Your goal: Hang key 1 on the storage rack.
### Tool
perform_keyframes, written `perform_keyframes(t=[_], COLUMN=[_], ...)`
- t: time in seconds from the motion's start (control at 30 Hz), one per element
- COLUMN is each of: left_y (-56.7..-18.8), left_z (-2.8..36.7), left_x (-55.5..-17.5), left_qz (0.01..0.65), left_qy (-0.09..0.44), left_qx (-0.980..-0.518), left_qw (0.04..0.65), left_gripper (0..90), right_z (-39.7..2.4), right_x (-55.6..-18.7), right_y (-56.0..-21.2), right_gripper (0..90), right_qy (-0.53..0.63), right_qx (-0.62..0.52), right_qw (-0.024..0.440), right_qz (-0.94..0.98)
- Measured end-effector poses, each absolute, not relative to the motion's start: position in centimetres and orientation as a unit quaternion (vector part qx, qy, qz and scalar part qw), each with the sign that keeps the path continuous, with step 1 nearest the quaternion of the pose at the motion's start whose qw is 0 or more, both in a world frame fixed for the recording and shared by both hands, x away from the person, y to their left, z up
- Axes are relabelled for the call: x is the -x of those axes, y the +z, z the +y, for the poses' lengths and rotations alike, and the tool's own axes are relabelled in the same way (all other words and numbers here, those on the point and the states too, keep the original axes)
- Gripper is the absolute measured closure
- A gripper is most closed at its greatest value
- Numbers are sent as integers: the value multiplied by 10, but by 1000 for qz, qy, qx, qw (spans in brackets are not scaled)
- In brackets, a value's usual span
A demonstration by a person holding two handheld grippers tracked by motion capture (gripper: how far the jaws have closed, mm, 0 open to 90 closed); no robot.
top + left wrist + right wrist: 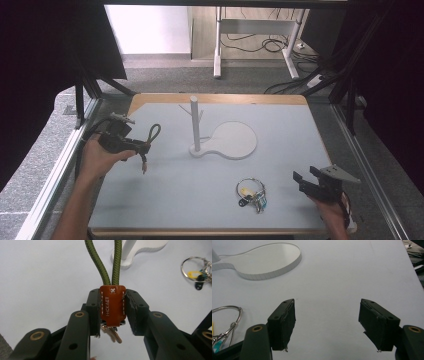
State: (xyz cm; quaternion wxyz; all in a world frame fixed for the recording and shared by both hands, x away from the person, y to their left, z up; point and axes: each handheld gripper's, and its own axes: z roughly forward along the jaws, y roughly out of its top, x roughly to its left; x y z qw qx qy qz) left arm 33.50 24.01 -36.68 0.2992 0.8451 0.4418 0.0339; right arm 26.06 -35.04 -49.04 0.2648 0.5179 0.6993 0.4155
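My left gripper [139, 146] is held above the table's left side, shut on the brown leather tab [112, 305] of a key lanyard. The lanyard's green cord loop [154, 132] sticks out past the jaws, rising as two strands [102, 265] in the left gripper view. A key [113, 335] hangs under the tab. A white stand with an upright post [195, 125] and a flat rounded base [235, 142] sits mid-table. My right gripper [306, 174] hovers open near the front right corner, with nothing between its fingers [283, 325].
A metal key ring [251, 192] with keys and a yellow tag lies near the front edge, left of the right gripper; its ring [227, 315] shows beside that gripper's left jaw. Metal frame rails [60, 165] run along the grey table [280, 125].
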Motion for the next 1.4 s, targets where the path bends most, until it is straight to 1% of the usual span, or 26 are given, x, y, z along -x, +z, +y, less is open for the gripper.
perform_keyframes(t=[0.2, 0.33, 0.57, 0.8, 1.4], left_y=[-357, -351, -332, -313, -301], left_z=[239, 239, 240, 230, 219], left_x=[-339, -343, -348, -350, -363], left_qz=[438, 440, 432, 418, 417], left_qy=[32, 39, 40, 46, 42], left_qx=[-842, -843, -842, -845, -843], left_qw=[312, 307, 320, 330, 336], left_gripper=[667, 667, 667, 667, 666], right_z=[-350, -350, -350, -351, -350], right_x=[-261, -261, -262, -262, -262], right_y=[-490, -491, -492, -492, -492], right_gripper=[299, 298, 297, 297, 297], right_qy=[416, 415, 413, 413, 410], right_qx=[-518, -518, -520, -520, -520], right_qw=[265, 264, 262, 263, 261], right_qz=[699, 700, 700, 700, 703])
